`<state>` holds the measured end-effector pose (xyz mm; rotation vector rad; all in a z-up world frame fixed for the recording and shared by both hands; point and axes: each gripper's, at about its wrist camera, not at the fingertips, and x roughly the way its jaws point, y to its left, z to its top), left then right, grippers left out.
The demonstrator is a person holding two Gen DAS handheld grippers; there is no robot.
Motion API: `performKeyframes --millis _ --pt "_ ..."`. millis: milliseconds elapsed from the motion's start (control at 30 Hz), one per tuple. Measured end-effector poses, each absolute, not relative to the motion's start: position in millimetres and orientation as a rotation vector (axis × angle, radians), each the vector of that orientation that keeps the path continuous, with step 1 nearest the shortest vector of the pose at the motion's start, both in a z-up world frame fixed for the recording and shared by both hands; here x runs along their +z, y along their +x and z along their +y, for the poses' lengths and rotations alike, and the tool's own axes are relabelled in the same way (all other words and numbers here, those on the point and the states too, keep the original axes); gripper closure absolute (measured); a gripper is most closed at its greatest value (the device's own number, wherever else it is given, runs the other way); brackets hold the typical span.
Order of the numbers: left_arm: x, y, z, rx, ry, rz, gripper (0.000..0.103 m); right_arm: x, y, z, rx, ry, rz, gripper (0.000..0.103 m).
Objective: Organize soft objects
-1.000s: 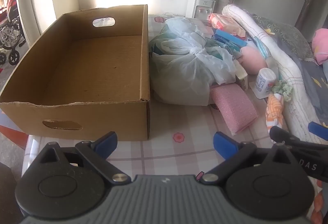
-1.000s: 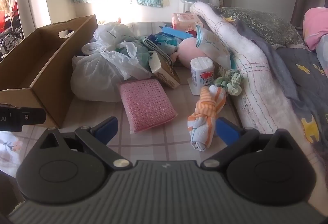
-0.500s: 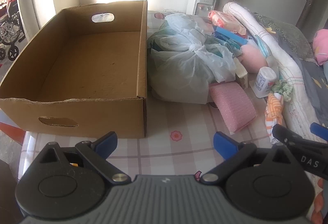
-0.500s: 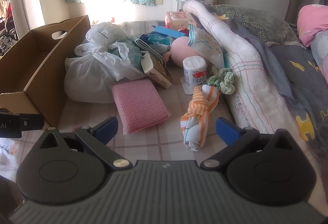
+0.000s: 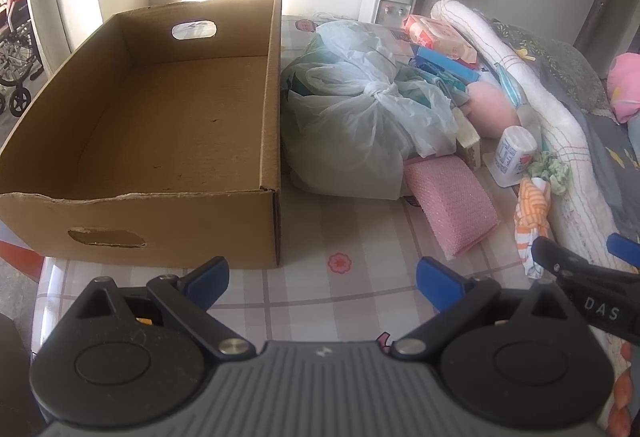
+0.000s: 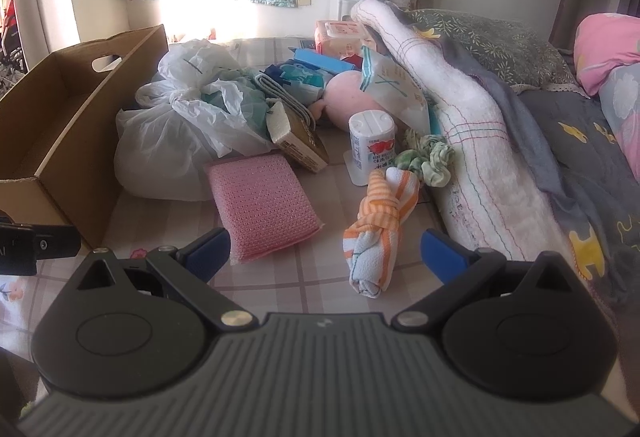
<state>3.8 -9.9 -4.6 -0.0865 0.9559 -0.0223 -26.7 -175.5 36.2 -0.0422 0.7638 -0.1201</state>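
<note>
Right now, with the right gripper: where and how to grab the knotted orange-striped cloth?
Probably take the orange-striped cloth across the roll just below its knot, coming from above. It lies lengthwise toward the right gripper, whose jaws are open, so they would straddle its narrow width. The knot bulges as a stop. Both flanks look free: pink sponge on one side, rolled white towel on the other.

White letters "DAS" on the black arm of the right gripper (image 5: 592, 279), lower right of the left wrist view. Print on the white canister (image 6: 372, 145) too small to read.
</note>
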Motion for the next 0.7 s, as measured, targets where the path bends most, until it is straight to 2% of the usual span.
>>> performKeyframes --millis 700 --pt "0.0 1.1 -8.3 -0.018 -0.083 0.947 0.002 37.7 -26.0 -170.2 -0.121 -0.058 0.770 0.001"
